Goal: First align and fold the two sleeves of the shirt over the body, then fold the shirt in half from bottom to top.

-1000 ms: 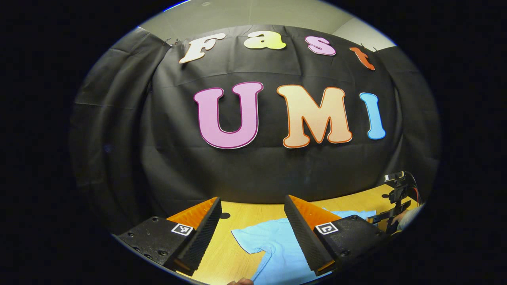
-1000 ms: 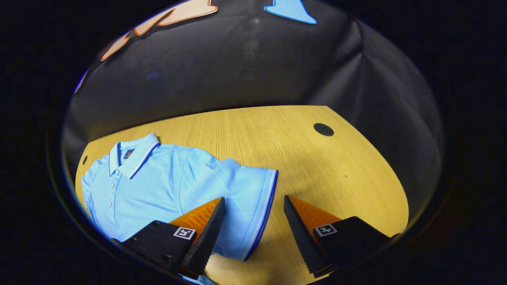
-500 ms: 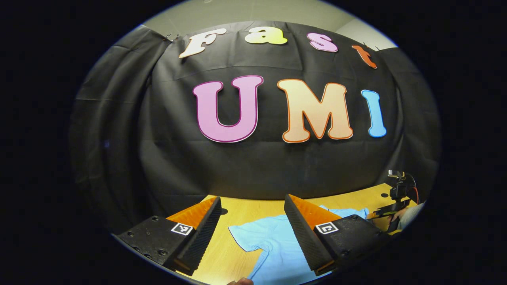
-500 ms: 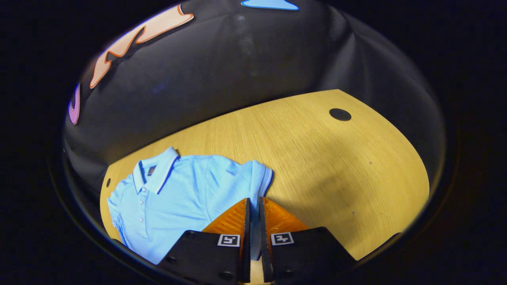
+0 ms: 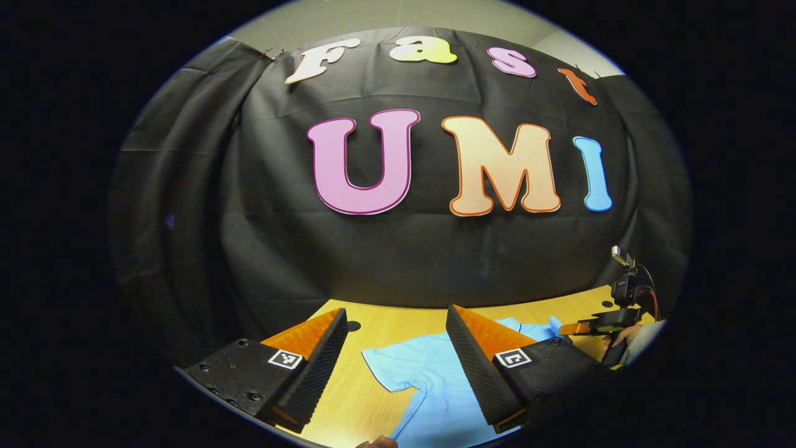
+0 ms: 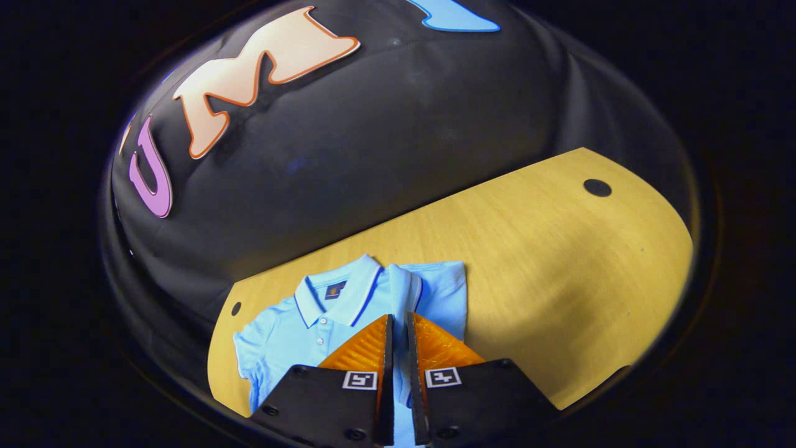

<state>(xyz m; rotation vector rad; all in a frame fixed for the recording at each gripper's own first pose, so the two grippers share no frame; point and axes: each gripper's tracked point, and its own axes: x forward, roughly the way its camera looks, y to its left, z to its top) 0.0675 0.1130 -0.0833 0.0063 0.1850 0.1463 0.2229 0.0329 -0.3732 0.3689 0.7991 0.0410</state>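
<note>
Shirt (image 6: 292, 330), one, collar toward the wall; right tool (image 6: 397, 323) pinches its sleeve (image 6: 401, 292); left tool (image 5: 397, 320) spread above the surface (image 6: 528, 274).

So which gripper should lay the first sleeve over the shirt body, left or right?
Right. The right gripper is clamped on the sleeve, holding it above the shirt; the left gripper is open, off the cloth.

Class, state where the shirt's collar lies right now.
In the right gripper view, the collar lies on the table toward the black cloth wall, just left of the sleeve pinched by the right hand-held gripper.
</note>
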